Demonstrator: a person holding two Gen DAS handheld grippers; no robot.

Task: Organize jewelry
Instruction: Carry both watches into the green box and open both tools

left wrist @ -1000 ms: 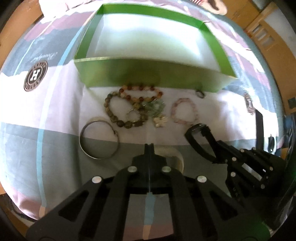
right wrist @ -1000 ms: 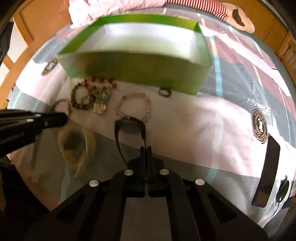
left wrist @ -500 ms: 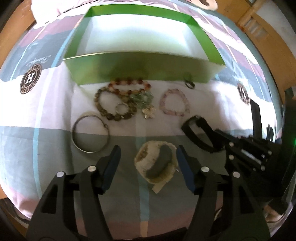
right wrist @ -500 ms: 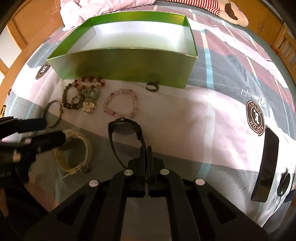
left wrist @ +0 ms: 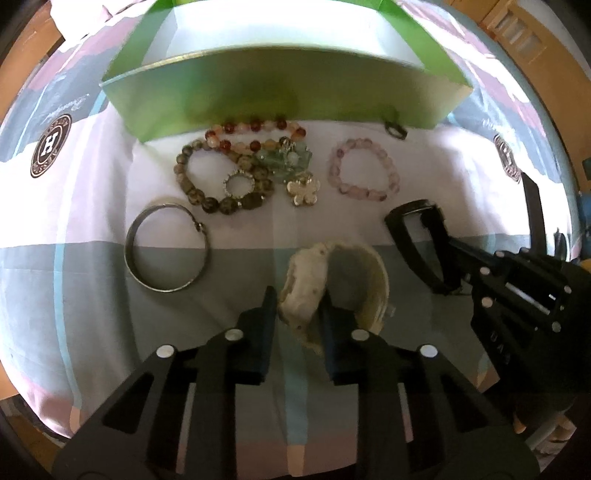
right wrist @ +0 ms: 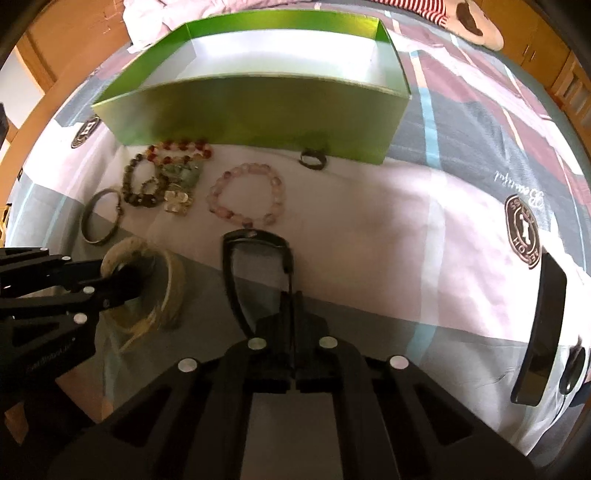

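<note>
My left gripper [left wrist: 297, 299] is shut on the near rim of a wide cream bangle [left wrist: 354, 273], which also shows in the right wrist view [right wrist: 173, 280]. My right gripper [right wrist: 291, 299] is shut on a black watch [right wrist: 255, 254], seen from the left wrist too [left wrist: 417, 236]. An open green box [left wrist: 288, 92] stands beyond, also in the right wrist view [right wrist: 258, 107]. Before it lie a pink bead bracelet [left wrist: 364, 170], a tangle of brown and red bead bracelets [left wrist: 229, 173] with a flower charm [left wrist: 304, 190], a metal bangle [left wrist: 166, 251] and a small dark ring [left wrist: 395, 129].
Everything lies on a bedspread of pink, grey and white blocks with round logo prints [left wrist: 50, 146]. A black phone [right wrist: 541, 332] lies at the right. Wooden furniture [right wrist: 569, 66] stands behind the bed, with crumpled bedding [right wrist: 155, 14] past the box.
My left gripper was shut, then opened wide above the cream bangle, and has now closed on its near rim. Both views have moved closer to the box. The right gripper keeps the black watch.
</note>
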